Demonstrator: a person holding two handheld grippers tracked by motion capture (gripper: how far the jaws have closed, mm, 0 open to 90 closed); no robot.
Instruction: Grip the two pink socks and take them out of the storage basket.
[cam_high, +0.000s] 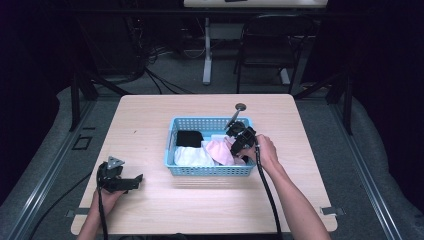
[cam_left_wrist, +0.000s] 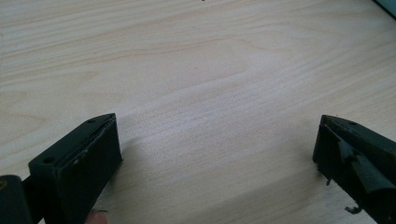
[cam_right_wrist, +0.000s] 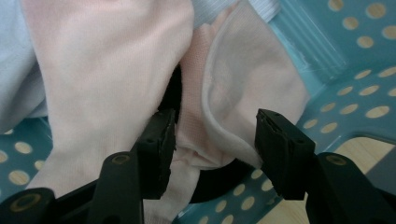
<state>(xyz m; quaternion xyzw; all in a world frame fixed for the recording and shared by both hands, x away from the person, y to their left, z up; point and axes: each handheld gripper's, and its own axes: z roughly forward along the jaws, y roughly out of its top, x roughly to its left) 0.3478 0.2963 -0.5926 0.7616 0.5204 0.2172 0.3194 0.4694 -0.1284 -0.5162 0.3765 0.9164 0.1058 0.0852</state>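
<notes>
A light blue plastic basket stands mid-table, holding a pink cloth, a white cloth and a black cloth. My right gripper reaches down into the basket's right side. In the right gripper view its jaws stand apart around a fold of the pink cloth, which lies loosely between the pads over the dotted basket floor. My left gripper rests near the table's front left, open, with bare wood between its jaws.
A small metal piece with a round head sits just behind the basket. The wooden table is bare to the basket's left. A chair and a desk leg stand on the floor beyond.
</notes>
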